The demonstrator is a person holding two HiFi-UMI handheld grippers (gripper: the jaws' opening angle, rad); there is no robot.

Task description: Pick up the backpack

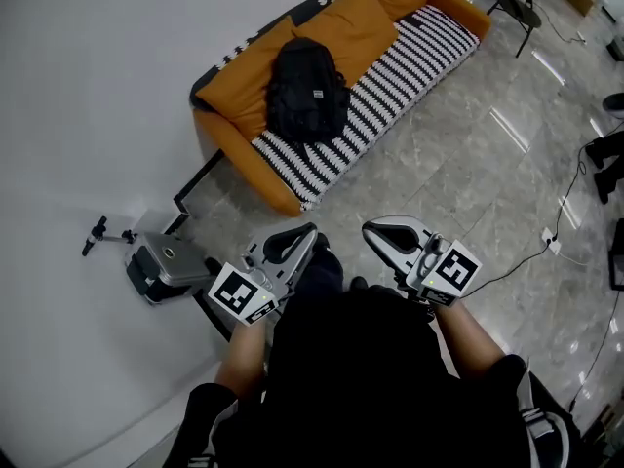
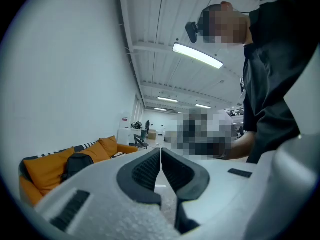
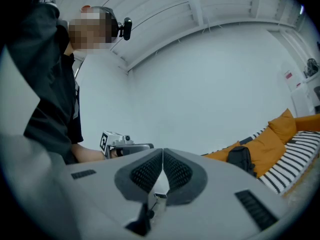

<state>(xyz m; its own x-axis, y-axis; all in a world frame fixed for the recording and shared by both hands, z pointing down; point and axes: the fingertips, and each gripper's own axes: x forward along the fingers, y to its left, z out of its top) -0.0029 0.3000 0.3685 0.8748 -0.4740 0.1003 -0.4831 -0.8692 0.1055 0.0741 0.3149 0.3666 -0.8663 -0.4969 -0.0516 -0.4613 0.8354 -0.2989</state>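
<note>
Both tongs sit close in front of my operator's body, side by side and pointing roughly level toward the sofa [image 1: 409,57]. The left tongs [image 2: 161,151] are pressed tight together, ribbed pads meeting along one line with nothing between them. The right tongs [image 3: 163,152] are the same: pads together, nothing gripped. From the head view, the two tips stand near each other but apart, over the grey marble floor [image 1: 458,183].

The backpack [image 1: 306,88] is black and stands upright on the sofa's striped seat, leaning back against the orange cushions [image 1: 346,22]. It sits toward the sofa's left end, near the armrest. It is well apart from both tongs, with open floor between us and the sofa's near edge. In the left gripper view it shows low at the left; in the right gripper view it shows at the right, so both tongs point a little off it rather than straight at it.

The sofa runs along the white wall [image 1: 88,96], slanting away to the far right. On the floor at the near left, by the wall, lies a grey case [image 1: 161,266] with a small black stand [image 1: 97,234] just beside it. A cable [image 1: 570,198] trails across the floor at the right.
</note>
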